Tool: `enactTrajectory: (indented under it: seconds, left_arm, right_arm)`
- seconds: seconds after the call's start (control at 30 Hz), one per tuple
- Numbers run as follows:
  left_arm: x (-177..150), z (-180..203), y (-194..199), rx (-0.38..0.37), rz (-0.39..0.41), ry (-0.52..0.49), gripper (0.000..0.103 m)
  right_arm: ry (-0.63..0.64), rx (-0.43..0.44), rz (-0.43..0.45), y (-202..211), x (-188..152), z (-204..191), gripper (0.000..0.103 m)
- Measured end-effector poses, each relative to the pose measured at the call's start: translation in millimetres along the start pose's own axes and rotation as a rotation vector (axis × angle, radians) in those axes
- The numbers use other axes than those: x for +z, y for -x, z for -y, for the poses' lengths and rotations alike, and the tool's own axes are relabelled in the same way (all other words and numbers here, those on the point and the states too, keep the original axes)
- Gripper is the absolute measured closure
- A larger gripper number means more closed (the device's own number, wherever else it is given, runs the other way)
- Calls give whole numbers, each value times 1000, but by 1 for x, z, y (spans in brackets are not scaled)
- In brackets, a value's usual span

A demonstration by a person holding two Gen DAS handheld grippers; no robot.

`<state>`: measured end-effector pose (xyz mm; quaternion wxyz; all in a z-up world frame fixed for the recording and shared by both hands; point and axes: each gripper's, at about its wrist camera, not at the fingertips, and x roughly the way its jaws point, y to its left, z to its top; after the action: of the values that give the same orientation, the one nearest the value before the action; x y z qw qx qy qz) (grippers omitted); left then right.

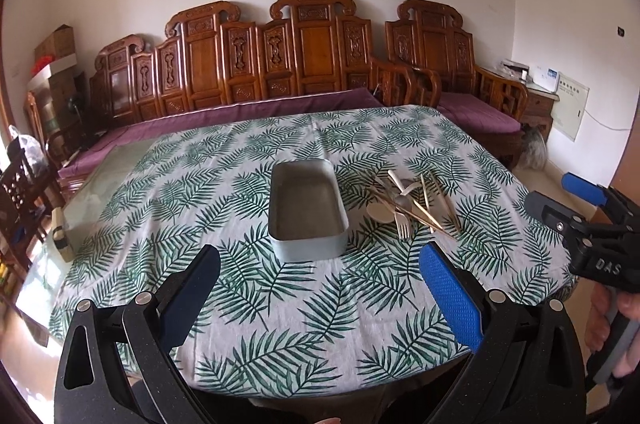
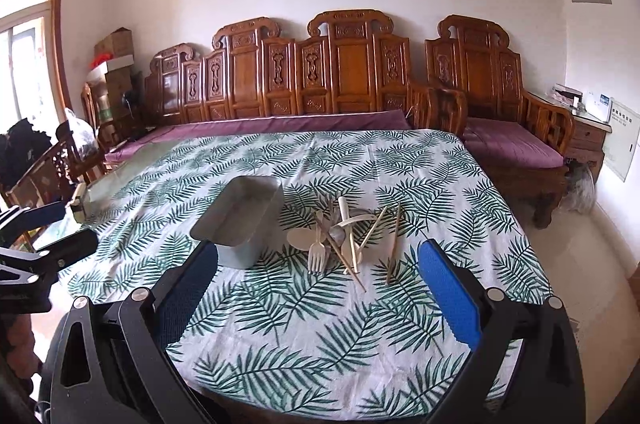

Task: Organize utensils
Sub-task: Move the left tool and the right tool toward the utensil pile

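The utensils (image 2: 348, 236) lie in a loose, crossed heap on the counter (image 2: 280, 324), just to the right of the tin (image 2: 240, 220). They are pale: cream or light wood in tone. Two small forks (image 2: 318, 256) lie side by side with their tines toward the camera. Beside them a broad spoon (image 2: 300, 238) rests bowl-up, and a second, darker spoon bowl shows under the pile. Several thin chopsticks (image 2: 394, 244) cross the heap at angles, one reaching out toward the near edge of the counter, another standing apart on the right. A flat cream handle slants upward over the middle of the pile.

The tin is a grey, oblong box with rounded corners and upright walls, open on top; nothing shows inside it in the left view (image 1: 306, 208). It stands near the middle of the counter, close to the heap but not touching it.

The counter wears a white cloth printed with green fern leaves.

The left tongs (image 1: 320, 296) hang over the near edge of the counter, spread wide and holding nothing, pointing toward the tin. The right tongs (image 2: 318, 298) are likewise spread wide and bare, aimed at the heap from the near side. A hand (image 1: 616, 324) grips the right tool's handle in the left view.
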<state>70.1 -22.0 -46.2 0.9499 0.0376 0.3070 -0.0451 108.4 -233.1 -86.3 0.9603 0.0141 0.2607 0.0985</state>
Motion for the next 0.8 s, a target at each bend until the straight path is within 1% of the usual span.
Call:
enactTrajectory:
  seconds: [0.2, 0.23, 0.37, 0.47, 0.53, 0.57, 0.63, 0.67, 0.73, 0.77, 0.8]
  left_arm:
    - [10, 3, -21, -25, -25, -12, 7]
    - [11, 3, -25, -28, -29, -15, 7]
    - [14, 9, -45, -36, -51, -35, 7]
    - [15, 13, -62, -50, -82, -36, 7]
    - [14, 15, -73, -61, -101, -32, 7]
    - [14, 18, -78, -65, -111, -31, 7]
    - [13, 23, -89, -74, -125, -33, 7]
    - [13, 27, -94, -76, -132, -38, 7]
    - [13, 34, -103, -85, -140, -53, 7]
    - [14, 38, -107, -90, -143, -60, 7]
    - [14, 42, -111, -98, -146, -65, 7]
  right_arm:
    - [24, 6, -38, -34, 15, 22, 3]
    - [23, 5, -54, -43, 17, 27, 6]
    - [34, 9, -111, -77, 23, 44, 11]
    - [28, 35, -174, -110, 20, 57, 19]
    - [31, 50, -206, -133, 15, 65, 29]
    - [28, 47, -220, -142, 12, 68, 31]
    - [13, 40, -262, -164, 3, 77, 42]
    - [9, 41, -294, -178, -4, 83, 45]
    - [16, 27, -330, -195, -14, 89, 58]
    - [5, 26, -365, -206, -22, 95, 63]
    - [-7, 32, -394, -215, -29, 99, 71]
